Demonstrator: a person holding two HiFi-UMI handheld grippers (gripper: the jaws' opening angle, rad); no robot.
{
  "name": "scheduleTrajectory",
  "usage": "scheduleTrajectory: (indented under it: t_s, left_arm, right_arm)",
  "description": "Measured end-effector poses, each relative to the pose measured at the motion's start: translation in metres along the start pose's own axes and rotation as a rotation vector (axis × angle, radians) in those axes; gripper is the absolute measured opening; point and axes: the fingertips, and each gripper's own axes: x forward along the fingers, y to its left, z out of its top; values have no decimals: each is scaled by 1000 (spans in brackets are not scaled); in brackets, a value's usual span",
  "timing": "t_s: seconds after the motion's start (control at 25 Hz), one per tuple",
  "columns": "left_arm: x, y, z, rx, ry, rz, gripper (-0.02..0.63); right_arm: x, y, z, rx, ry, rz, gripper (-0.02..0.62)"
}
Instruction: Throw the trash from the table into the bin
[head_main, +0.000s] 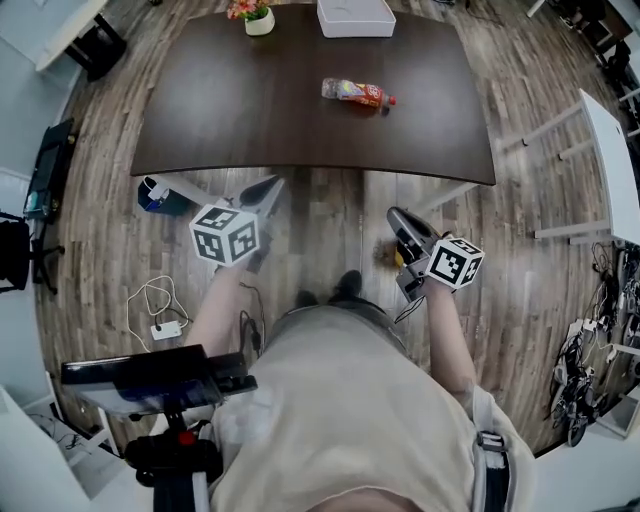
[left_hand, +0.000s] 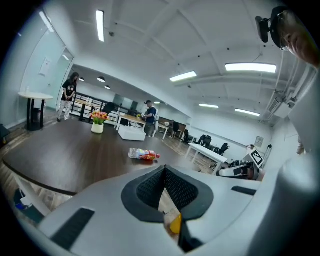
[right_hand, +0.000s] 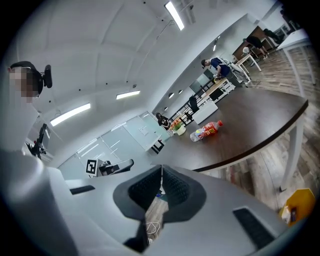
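Facing the table (head_main: 250, 120), left gripper (head_main: 268, 190) and right gripper (head_main: 397, 218) each hold jaws together on nothing, bottle (head_main: 358, 93) lying well ahead of both; probably the reach step, next needing jaws parted around the bottle.

Beige clothes (head_main: 340, 400); grey left claw (head_main: 268, 187) and right claw (head_main: 397, 216) carry black-and-white marker cubes (head_main: 225, 235)
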Motion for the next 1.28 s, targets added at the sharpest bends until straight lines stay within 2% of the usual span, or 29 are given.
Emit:
scheduleTrajectory:
  t_s: [0.16,0.28,0.4,0.64,0.88,1.08,1.2,1.24,1.28]
  left_arm:
    - [43,-17,18,35,15,-1,12]
    - [93,-26,23,49,52,-3,12]
    - [119,-25,25,53,71,-5,12]
    - [142,-41,28,101,123,-50,12]
    - [165,-57,41,135,110,-119,12]
    - [194,1,61,113,118,-187,12]
    - [199,40,77,92,108,-205,12]
    - [200,54,82,83,105,-208,12]
    - [201,68,86,73,104,-213,12]
  right_arm:
    - [-3,-30,26,11,-8,31,17]
    - [-4,-71,54,29,-6,45,17]
    - [1,-94,71,17,0,54,18]
    - [-15,-106,88,36,-49,30,17]
    - [-35,-110,92,17,-62,-8,18]
    - [22,-114,117,-12,-52,-65,18]
    - [58,-112,123,-89,-18,-143,20]
    - [72,-111,123,-116,6,-168,36]
    - [87,-110,121,-132,32,-186,164]
